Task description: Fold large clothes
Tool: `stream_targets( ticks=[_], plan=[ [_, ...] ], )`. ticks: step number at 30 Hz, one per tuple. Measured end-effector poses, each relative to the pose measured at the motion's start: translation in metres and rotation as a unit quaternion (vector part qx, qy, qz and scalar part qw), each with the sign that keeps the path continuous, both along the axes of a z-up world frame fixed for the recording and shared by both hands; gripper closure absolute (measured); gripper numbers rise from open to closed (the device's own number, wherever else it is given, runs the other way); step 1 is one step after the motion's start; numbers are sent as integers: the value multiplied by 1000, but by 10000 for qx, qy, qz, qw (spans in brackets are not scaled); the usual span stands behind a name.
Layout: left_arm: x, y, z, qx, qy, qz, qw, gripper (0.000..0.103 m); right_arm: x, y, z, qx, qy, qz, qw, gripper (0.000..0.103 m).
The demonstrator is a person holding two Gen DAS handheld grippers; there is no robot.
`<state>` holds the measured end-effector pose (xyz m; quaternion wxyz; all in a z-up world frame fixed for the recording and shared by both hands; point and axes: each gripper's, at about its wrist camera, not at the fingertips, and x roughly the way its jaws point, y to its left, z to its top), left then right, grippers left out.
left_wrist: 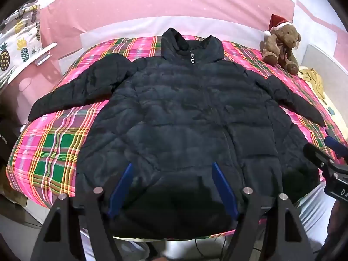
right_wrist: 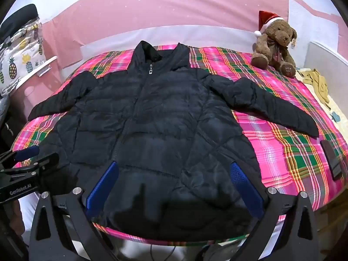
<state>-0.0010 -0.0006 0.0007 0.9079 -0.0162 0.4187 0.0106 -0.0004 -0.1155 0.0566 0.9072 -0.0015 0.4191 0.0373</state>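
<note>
Pink walls stand behind a bed with a bright plaid blanket [right_wrist: 282,143], and on that blanket lies the big black puffer jacket [right_wrist: 152,119] you have to fold. It lies flat, front side up, zipped to the top, with its zipper pull [right_wrist: 150,69] near the collar at the far end and its bottom hem at the near edge of the bed, right under your tools. So its long way runs straight away from you, and the two sleeves stick out to the sides. Your left gripper [left_wrist: 171,184] hangs over the near hem, a bit to the jacket's left of the middle, and its blue fingers are spread wide with nothing between them. Your right gripper [right_wrist: 174,184] hangs over the hem too, more to the right, also spread wide and holding nothing. Both point down and forward at the jacket. The left sleeve [left_wrist: 71,93] is closer to your left hand, and the right sleeve [right_wrist: 271,106] is closer to your right hand, so each hand likely takes its own side. A teddy bear in a Santa hat [right_wrist: 274,43] sits at the far right corner, well apart from the jacket, and a dark phone [right_wrist: 331,158] lies on the blanket near the right sleeve's cuff, so watch for it.
</note>
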Motion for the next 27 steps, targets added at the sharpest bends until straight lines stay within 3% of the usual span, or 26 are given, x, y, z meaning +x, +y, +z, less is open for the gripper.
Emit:
stream_targets(
  ticks=[27],
  plan=[
    [1,3,-6,-76,164,-19,9998,27,1,3,-2,-40,-11,24,10000,1]
  ],
)
